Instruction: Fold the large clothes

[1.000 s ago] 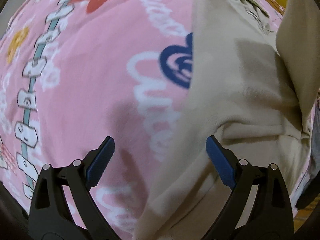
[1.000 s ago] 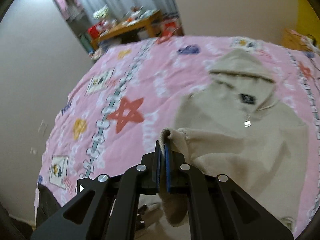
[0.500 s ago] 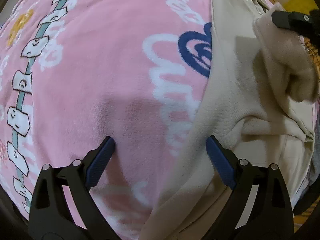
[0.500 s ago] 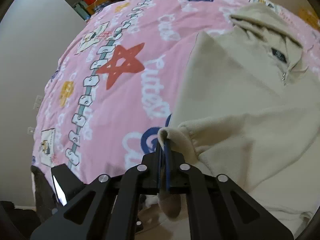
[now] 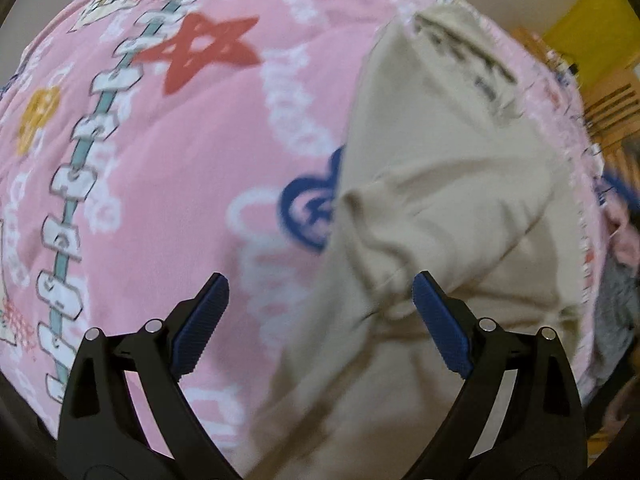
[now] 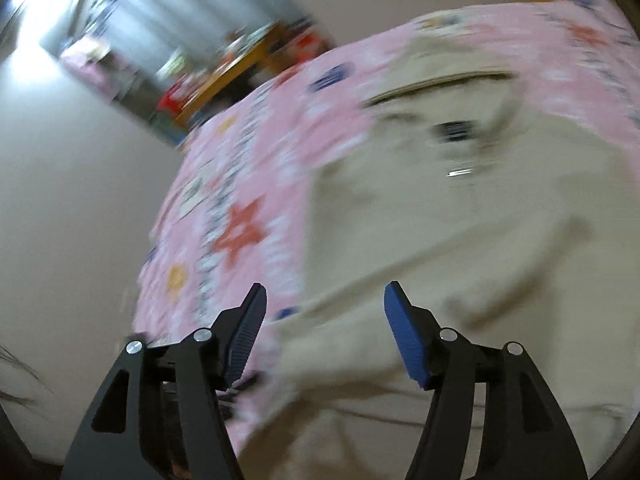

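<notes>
A beige hooded sweatshirt (image 5: pixel 448 184) lies spread on a pink patterned bedspread (image 5: pixel 168 200), with one sleeve (image 5: pixel 400 240) folded across its body. My left gripper (image 5: pixel 320 312) is open and empty above the sweatshirt's left edge near the hem. In the right wrist view the sweatshirt (image 6: pixel 460 220) fills the right side, hood at the far end. My right gripper (image 6: pixel 324 328) is open and empty over the folded sleeve (image 6: pixel 400 312). Both views are motion-blurred.
A pale wall (image 6: pixel 80 220) runs along the bed's left side. A wooden table with clutter (image 6: pixel 240 68) stands beyond the far end. Wooden furniture (image 5: pixel 612 104) and a grey garment (image 5: pixel 616 304) lie off the bed's right edge.
My right gripper has opened and let go of the sleeve cuff, which now lies across the sweatshirt. Both grippers have pulled back and tilted up.
</notes>
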A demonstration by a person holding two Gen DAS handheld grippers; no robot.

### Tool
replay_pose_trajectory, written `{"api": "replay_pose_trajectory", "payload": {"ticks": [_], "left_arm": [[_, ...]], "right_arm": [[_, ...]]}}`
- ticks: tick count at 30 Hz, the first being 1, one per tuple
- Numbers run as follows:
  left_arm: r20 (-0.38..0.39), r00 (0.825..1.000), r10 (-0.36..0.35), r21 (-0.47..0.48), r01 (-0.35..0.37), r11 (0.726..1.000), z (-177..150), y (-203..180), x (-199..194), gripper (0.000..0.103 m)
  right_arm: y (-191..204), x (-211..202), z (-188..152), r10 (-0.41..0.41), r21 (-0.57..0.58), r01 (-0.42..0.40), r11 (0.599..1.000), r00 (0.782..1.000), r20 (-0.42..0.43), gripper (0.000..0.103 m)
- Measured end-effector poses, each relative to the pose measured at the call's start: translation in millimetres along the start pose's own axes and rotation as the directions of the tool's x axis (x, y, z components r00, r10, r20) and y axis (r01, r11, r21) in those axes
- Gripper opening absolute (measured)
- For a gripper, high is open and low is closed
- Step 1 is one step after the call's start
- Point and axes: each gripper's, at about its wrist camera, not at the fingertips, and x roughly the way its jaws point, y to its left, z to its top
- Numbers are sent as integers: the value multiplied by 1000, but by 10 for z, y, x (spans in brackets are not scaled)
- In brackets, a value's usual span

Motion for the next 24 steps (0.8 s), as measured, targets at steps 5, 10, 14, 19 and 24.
{"api": "replay_pose_trajectory", "payload": {"ticks": [5,10,14,19,24], "left_arm": [[-71,992,-106,-40,103,994,307,-234,281,91],[-185,974,-130,-125,108,986,389,-264,741,91],[-175,982,-75,-78,62,995,504,-422,840,59],[-116,993,-24,-62,17,998,627,-416,735,10],[-4,1000,-13,-49,12,999,709,-363,386,8]], "right_arm": [[-972,-360,-189,-108,190,105,976,994,9,61],[-1434,-522,-541,-155,263,153,953,988,-14,61],[-1554,-459,-721,-156,278,163,947,987,-47,60],[-1613,-466,-736,-169,273,174,946,985,-41,60],[-1676,-493,-682,-178,267,179,947,984,-28,60]]}}
